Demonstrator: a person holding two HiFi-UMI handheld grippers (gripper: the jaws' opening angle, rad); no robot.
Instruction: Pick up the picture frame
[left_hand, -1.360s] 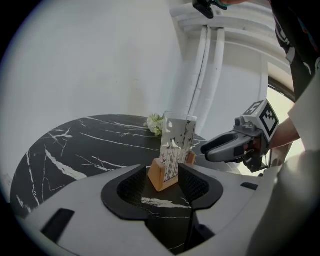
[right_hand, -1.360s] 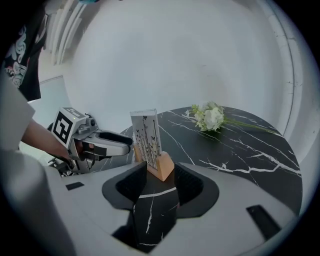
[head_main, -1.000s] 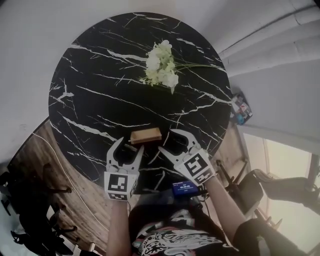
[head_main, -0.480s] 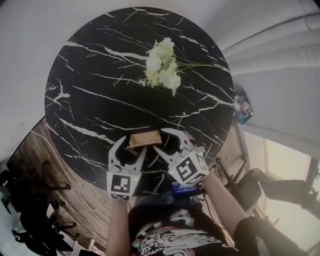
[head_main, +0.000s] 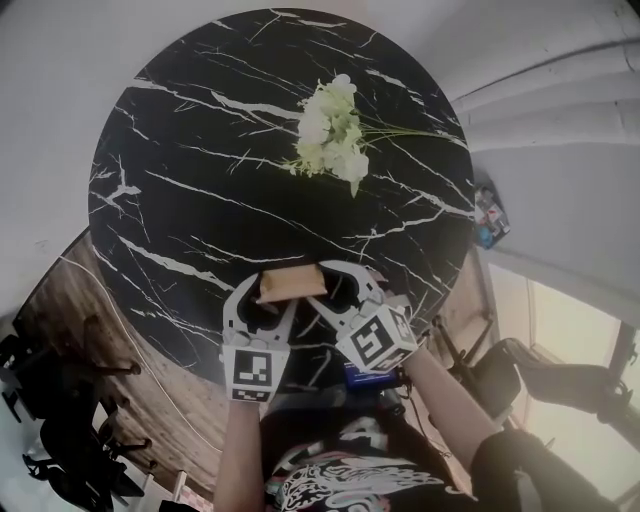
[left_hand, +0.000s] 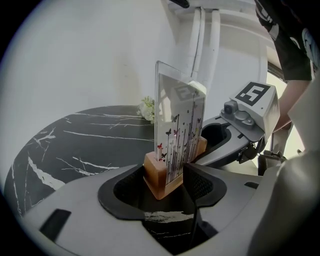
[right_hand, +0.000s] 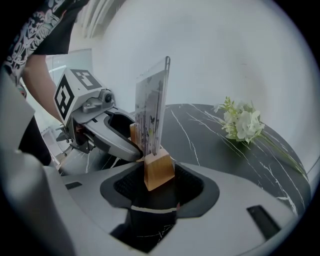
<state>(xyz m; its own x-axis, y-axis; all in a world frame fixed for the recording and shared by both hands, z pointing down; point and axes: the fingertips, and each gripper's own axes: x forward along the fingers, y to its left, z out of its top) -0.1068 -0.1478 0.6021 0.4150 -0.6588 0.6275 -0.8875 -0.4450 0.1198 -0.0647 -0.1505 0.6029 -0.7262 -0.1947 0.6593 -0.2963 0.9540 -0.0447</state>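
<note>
While both are gaping wide, left tongs (head_main: 264, 297), just opened further, and right tongs (head_main: 336, 289) are straddling opposite ends of the crosswise picture frame (head_main: 291, 283).

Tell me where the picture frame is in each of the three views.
Head view: picture frame lower centre, at the tips of both sets of jaws.
Left gripper view: picture frame centre, upright, base between the jaws.
Right gripper view: picture frame centre, upright, base between the jaws.
Shared landmark: white flowers, beyond the frame.
</note>
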